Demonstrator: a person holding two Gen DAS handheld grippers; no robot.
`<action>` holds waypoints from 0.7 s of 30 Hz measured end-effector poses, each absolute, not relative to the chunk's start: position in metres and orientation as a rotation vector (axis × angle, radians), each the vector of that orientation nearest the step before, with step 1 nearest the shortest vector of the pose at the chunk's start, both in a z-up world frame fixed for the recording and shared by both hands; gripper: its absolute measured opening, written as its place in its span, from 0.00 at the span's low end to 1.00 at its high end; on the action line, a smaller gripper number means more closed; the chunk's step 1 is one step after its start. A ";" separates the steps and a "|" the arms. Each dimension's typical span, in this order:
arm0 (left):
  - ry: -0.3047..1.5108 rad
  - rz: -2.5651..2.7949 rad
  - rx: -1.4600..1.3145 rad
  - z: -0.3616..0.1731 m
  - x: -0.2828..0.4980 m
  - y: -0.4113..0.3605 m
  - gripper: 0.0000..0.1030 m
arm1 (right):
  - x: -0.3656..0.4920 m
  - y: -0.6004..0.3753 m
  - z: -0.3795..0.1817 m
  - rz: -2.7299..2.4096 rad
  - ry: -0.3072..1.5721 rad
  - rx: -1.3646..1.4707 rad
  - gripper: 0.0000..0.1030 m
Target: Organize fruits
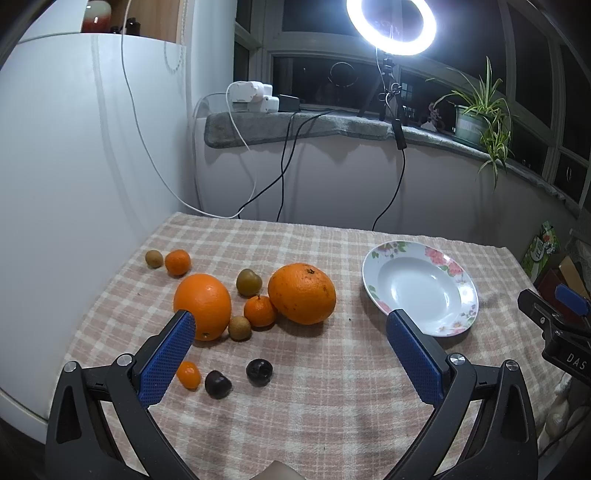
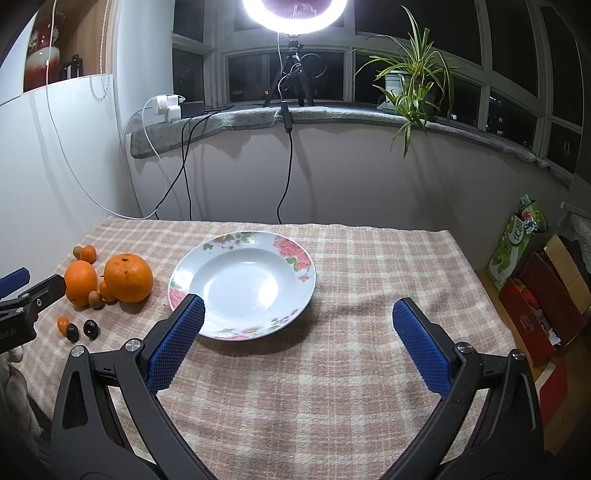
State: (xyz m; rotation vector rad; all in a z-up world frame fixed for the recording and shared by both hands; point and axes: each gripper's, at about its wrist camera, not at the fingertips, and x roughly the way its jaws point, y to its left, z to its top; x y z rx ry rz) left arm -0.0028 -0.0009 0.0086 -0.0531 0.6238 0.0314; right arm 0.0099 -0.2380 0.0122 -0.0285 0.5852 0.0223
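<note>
Fruits lay loose on the checked cloth point(image 1: 295, 406), all to the left of the plate point(image 1: 460, 291) and none on it. Nearest the plate, a big rough orange point(image 1: 302, 293); left of it, well apart from the plate, a smooth orange point(image 1: 202, 300). Between the two, a greenish fruit point(image 1: 249, 282), a mandarin point(image 1: 260, 311) touching the rough orange, and a brown fruit point(image 1: 240, 328) just beside the mandarin. Farthest from the plate, toward the back, a second mandarin point(image 1: 177, 262) and another small brown fruit point(image 1: 154, 258), side by side. Nearer than the oranges, still left of the plate: a kumquat point(image 1: 188, 374) and two dark fruits point(image 1: 218, 384), one point(image 1: 259, 372) closer to the plate.

Left gripper point(image 1: 291, 321) held above the cloth left of the plate, jaws spread wide, nothing between. Right gripper point(image 2: 297, 308) at the near edge of the plate, jaws spread wide too, gripping nothing. Behind the plate, a ring lamp point(image 2: 295, 14) and a plant point(image 2: 410, 77) on the sill.
</note>
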 end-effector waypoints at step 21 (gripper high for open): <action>0.681 0.046 -0.095 -0.011 0.016 0.019 0.99 | 0.035 -0.219 0.009 0.078 0.620 -0.077 1.00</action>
